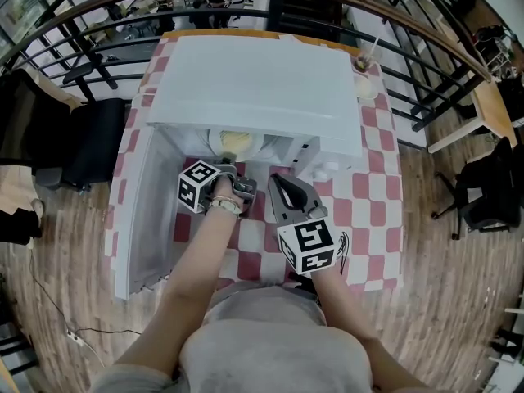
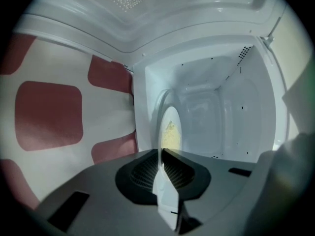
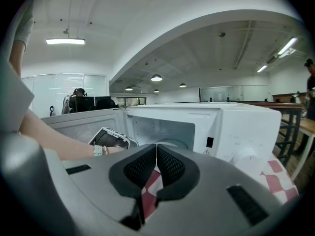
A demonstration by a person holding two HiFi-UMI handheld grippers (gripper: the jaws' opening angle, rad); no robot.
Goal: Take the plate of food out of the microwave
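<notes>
Plate [image 2: 170,118] of yellow food [image 2: 171,133] sat inside the white microwave [image 1: 254,80] as the job of taking it out reached the grasp. The door [image 1: 141,219] hung wide open to the left. The left gripper [image 1: 232,170] reached into the opening, its fingers clamped on the plate's near rim, a sliver of white edge pinched between the dark pads. Nothing showed the plate lifted or drawn past the sill; by the look of it, the pull-out and the set-down were all left to do.

The right gripper [image 1: 284,188] hung outside, just in front of the opening and beside the left wrist, its fingers together on nothing. From there it could crowd the plate's way out, as could the front lip of the cavity.

The microwave stood on a red-and-white checked tablecloth [image 1: 378,199], with bare cloth in front of it as a likely landing spot. A drink with a straw [image 1: 366,74] stood at the oven's far right corner, well apart from the work. Dark railings [image 1: 409,64] ringed the table, and a person [image 3: 78,95] sat at a desk in the background.
</notes>
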